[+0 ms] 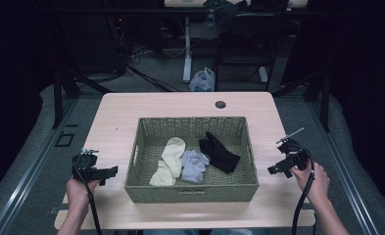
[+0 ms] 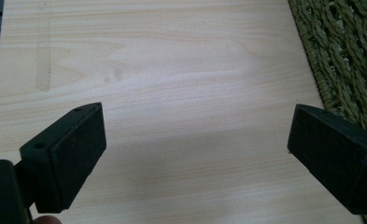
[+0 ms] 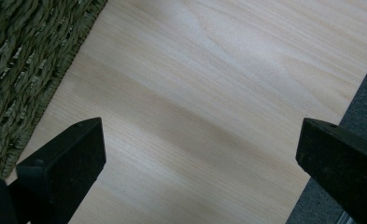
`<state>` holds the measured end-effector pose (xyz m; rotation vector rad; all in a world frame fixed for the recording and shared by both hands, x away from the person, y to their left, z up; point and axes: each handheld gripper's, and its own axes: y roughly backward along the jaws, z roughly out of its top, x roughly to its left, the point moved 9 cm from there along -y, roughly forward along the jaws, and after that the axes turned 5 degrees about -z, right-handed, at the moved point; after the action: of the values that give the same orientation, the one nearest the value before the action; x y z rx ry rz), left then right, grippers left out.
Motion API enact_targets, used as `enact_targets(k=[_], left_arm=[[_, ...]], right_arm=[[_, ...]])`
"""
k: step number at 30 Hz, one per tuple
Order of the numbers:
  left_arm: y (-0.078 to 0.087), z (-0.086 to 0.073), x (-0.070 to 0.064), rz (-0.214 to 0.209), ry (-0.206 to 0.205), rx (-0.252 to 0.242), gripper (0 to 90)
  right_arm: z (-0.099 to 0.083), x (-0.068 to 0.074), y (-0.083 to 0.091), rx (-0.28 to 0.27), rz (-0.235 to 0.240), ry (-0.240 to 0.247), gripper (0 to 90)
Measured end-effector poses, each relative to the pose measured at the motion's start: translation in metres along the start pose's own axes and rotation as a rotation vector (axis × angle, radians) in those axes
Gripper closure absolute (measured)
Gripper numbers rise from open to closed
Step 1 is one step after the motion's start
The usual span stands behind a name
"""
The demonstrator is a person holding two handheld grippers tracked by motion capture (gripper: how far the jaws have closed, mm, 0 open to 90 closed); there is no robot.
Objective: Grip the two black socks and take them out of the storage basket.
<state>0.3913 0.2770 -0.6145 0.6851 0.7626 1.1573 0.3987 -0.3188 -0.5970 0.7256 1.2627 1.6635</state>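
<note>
The socks [image 1: 173, 160] lay heaped together in the basket [image 1: 191, 192] mid-tabletop [image 1: 116, 115], cream, grey and black touching. Your left gripper [image 1: 104, 173] and right gripper [image 1: 277, 168] hung either side of it, jaws wide apart and empty. Reaching in, you risked pinching two socks at once or snagging the woven wall.

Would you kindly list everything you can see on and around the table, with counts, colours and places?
basket: 1, olive-green woven, table centre
cream socks: 2, cream, basket left
grey sock: 1, pale grey, basket middle
black sock: 1, black, basket right
table: 1, light wood, hole near far edge
plastic bag: 1, whitish, floor beyond table
left gripper: 1, black, left of basket, open
right gripper: 1, black, right of basket, open
hands: 2, holding the grippers
</note>
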Motion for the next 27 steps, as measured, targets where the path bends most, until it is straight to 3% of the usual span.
enact_targets(k=[11, 13, 18, 26, 27], left_arm=[[0.000, 0.001, -0.002, -0.002, -0.011, -0.004, 4.4], [0.000, 0.001, -0.003, -0.005, -0.011, -0.001, 4.4], [-0.002, 0.002, -0.003, -0.002, -0.016, 0.001, 4.4], [0.000, 0.002, -0.003, 0.000, -0.019, -0.006, 4.4], [0.000, 0.003, -0.004, -0.001, -0.020, -0.001, 4.4]], right_arm=[[0.002, 0.004, 0.003, -0.017, 0.006, -0.010, 0.8], [0.001, 0.006, 0.003, -0.014, 0.026, -0.012, 0.8], [0.000, 0.005, 0.004, -0.001, 0.023, -0.004, 0.8], [0.003, 0.008, 0.011, -0.023, 0.051, -0.028, 0.1], [0.005, 0.010, 0.011, -0.049, 0.059, -0.047, 0.0]])
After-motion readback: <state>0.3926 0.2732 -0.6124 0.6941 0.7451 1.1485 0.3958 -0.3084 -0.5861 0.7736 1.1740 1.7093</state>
